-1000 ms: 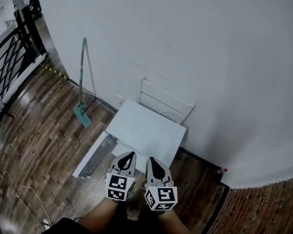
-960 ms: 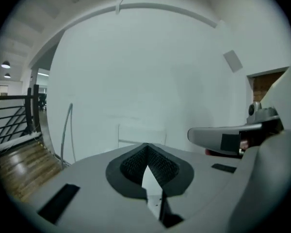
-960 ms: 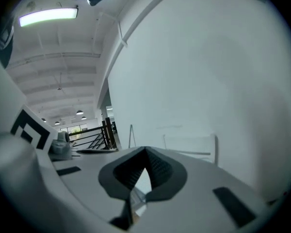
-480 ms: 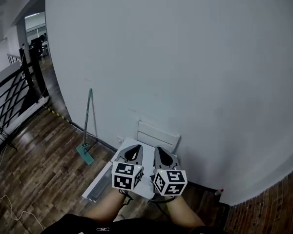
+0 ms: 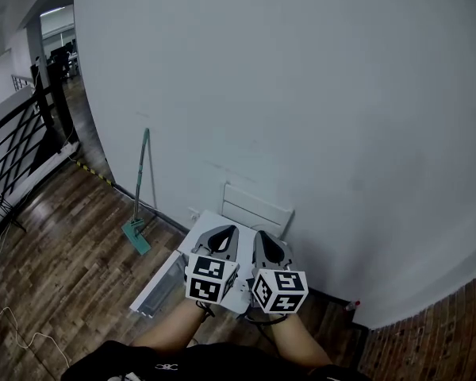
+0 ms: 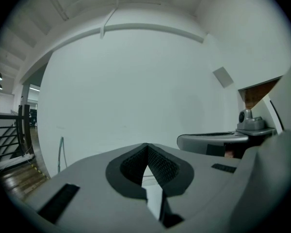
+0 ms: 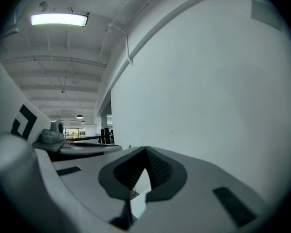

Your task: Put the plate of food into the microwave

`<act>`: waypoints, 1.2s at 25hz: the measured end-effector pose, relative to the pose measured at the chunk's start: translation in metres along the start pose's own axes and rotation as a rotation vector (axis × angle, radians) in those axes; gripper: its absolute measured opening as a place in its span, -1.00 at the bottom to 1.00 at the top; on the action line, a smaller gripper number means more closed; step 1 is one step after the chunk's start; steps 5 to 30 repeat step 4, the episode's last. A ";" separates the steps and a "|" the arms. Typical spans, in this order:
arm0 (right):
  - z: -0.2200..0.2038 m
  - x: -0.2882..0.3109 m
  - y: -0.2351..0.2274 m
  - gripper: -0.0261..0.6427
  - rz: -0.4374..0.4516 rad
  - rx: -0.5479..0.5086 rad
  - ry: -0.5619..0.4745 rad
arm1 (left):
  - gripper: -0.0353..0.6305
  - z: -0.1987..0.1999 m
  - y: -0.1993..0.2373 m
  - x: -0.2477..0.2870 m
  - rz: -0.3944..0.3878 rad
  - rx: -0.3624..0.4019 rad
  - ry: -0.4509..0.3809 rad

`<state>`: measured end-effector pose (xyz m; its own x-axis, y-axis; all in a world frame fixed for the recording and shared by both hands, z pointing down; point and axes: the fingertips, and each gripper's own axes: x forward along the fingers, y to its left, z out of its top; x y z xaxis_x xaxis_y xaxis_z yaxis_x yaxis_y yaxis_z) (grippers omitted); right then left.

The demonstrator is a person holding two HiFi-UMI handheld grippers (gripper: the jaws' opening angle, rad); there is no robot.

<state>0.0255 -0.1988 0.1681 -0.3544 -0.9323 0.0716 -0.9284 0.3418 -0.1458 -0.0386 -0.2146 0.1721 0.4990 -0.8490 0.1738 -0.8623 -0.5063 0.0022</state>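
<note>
No plate of food shows in any view. In the head view my left gripper (image 5: 222, 239) and right gripper (image 5: 270, 248) are held side by side, close to my body, above a white box-like unit (image 5: 207, 219) that stands against the wall; I cannot tell whether it is the microwave. A windowed flap (image 5: 160, 286) lies open at its left side. Both grippers are shut with nothing between their pads, as the left gripper (image 6: 146, 178) and right gripper (image 7: 138, 183) show in their own views. Both gripper views face the bare white wall.
A teal mop (image 5: 141, 190) leans on the wall left of the unit. A white panel (image 5: 258, 209) stands behind the unit. A black railing (image 5: 16, 145) runs along the far left over the wooden floor. A small red-capped bottle (image 5: 351, 305) sits by the wall at right.
The head view has tilted up toward the wall. Both grippers have risen and now cover most of the white unit. They stay side by side and shut.
</note>
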 end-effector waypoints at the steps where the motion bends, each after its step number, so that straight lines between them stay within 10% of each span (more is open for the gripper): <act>1: 0.000 0.001 0.000 -0.89 0.000 0.003 -0.002 | -0.91 0.000 0.001 0.001 0.000 0.000 0.000; 30: 0.001 0.005 -0.003 -0.89 0.006 0.027 -0.005 | -0.91 0.000 0.006 0.004 -0.001 0.001 -0.002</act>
